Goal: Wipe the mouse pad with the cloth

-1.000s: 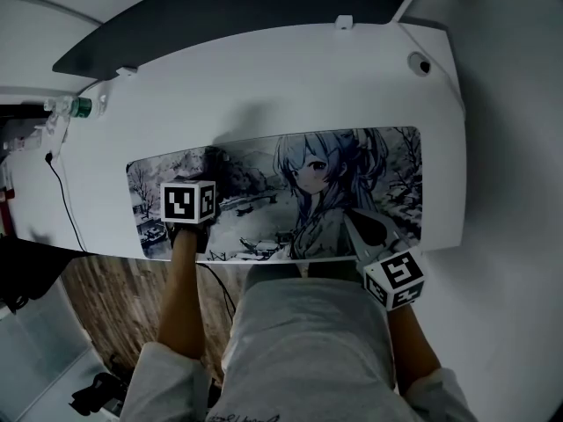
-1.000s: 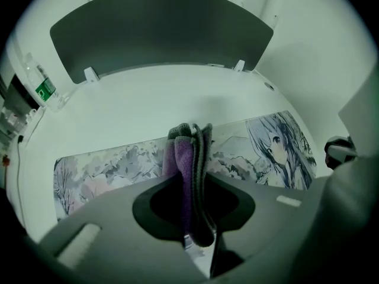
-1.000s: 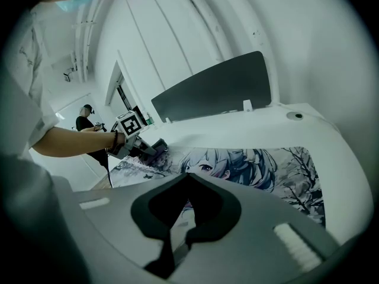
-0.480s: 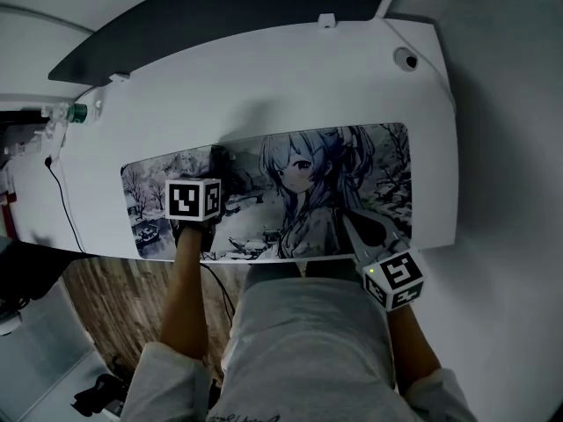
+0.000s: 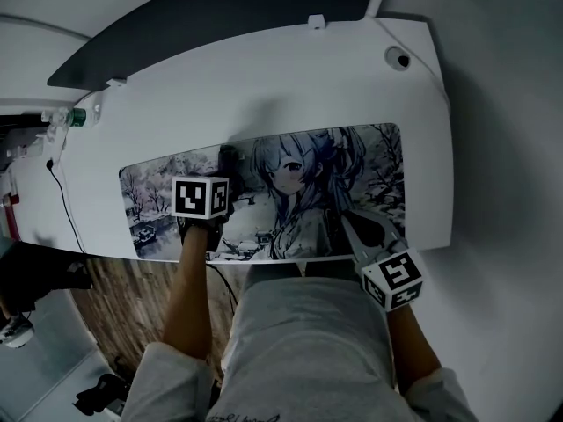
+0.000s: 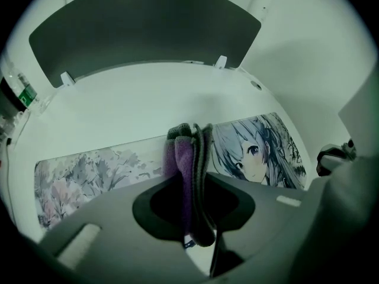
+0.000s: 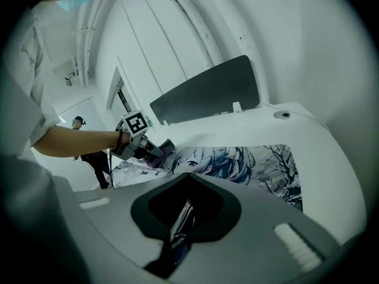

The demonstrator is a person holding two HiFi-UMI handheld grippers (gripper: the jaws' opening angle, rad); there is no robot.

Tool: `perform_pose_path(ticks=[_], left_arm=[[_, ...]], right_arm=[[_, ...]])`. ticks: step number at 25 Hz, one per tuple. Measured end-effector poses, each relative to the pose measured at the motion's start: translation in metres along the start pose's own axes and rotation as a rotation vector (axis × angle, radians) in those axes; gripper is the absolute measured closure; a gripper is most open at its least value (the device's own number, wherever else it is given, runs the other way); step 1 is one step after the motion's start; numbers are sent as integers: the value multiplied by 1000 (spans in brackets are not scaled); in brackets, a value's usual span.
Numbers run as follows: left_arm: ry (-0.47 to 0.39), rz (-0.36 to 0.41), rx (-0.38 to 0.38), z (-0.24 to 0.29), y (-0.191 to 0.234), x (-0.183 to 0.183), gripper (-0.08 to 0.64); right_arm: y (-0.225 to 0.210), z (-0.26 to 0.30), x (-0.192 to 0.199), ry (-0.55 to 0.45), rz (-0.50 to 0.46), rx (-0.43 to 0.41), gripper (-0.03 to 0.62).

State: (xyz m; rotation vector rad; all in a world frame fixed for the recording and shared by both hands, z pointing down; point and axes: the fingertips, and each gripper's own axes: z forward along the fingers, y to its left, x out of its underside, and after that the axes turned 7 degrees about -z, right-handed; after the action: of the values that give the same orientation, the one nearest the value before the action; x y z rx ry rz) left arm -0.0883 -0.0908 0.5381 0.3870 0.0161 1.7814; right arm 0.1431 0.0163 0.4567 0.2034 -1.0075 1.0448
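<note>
My right gripper [image 5: 350, 225] is nearest to me, low at the front edge of the bench [image 5: 264, 86]. Its jaws are drawn together to a thin slit and its tips lie on the near edge of the mouse pad [image 5: 374, 170], below the printed anime girl. I cannot tell whether it pinches the pad or only presses on it.

My left gripper [image 6: 189, 179] is clamped on the cloth [image 6: 185, 152], a folded wad, purple on one face and grey on the other, that sticks out past the jaw tips. The wad sits on the pad just left of the girl's face, toward the pad's far edge. The left stretch of the pad, with its printed trees, lies to the left of the cloth and the girl's hair to its right.

The long pad runs across the white bench. A black cable [image 5: 62, 192] hangs over the bench's left end, with a green-capped bottle [image 5: 75, 115] beyond it. A round cable hole [image 5: 398, 58] sits at the far right corner. A dark divider panel [image 5: 220, 16] stands along the back edge
</note>
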Motion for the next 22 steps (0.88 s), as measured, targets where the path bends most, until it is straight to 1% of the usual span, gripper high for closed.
perform_pose_path(ticks=[4,9,14,22], left_arm=[[10,9,25,5,-18,-3,457],[21,40,56,12,-46,-7,457],[29,60,107,20,-77,-12,457],[45,134,161,33,-127,-20,457]], right_arm=[[-6,-3,1,-3,8,1,586],[-12,-7,1,-11,19,4,586],[-19,-13,2,-20,29,14,586],[-32,-23,7,-27,56,37,585]])
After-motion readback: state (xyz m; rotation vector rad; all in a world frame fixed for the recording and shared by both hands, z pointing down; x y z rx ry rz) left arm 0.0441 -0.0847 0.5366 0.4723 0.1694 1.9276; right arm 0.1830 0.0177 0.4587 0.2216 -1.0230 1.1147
